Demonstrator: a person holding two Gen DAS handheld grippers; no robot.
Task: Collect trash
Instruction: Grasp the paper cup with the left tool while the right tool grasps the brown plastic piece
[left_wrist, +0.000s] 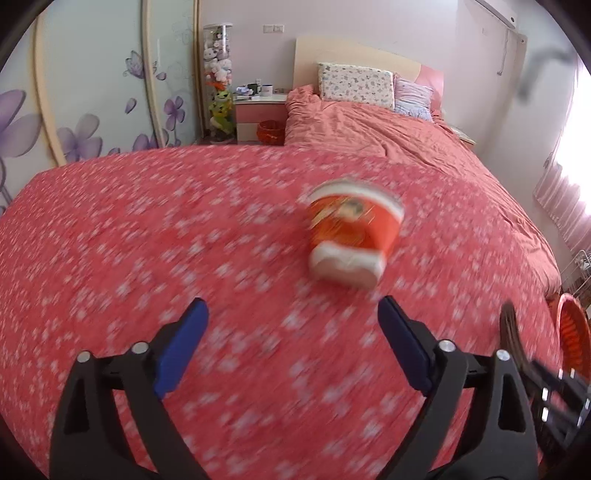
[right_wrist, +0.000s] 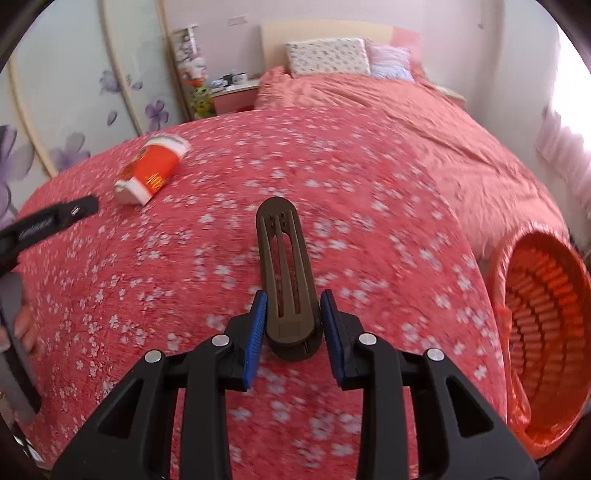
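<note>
A crushed red and white paper cup (left_wrist: 352, 234) lies on its side on the pink flowered blanket, blurred; it also shows in the right wrist view (right_wrist: 151, 173) at the upper left. My left gripper (left_wrist: 293, 314) is open and empty, just short of the cup. My right gripper (right_wrist: 290, 299) is shut on a long brown plastic piece (right_wrist: 284, 266) that sticks forward above the blanket. An orange slatted trash basket (right_wrist: 543, 328) stands at the bed's right edge, tilted toward me; its rim shows in the left wrist view (left_wrist: 574, 332).
The bed (left_wrist: 388, 133) runs back to two pillows (left_wrist: 356, 85) and a headboard. A pink nightstand (left_wrist: 258, 110) with mugs and a second orange basket (left_wrist: 271, 133) stand at the back left. A flowered wardrobe (left_wrist: 92, 92) is on the left.
</note>
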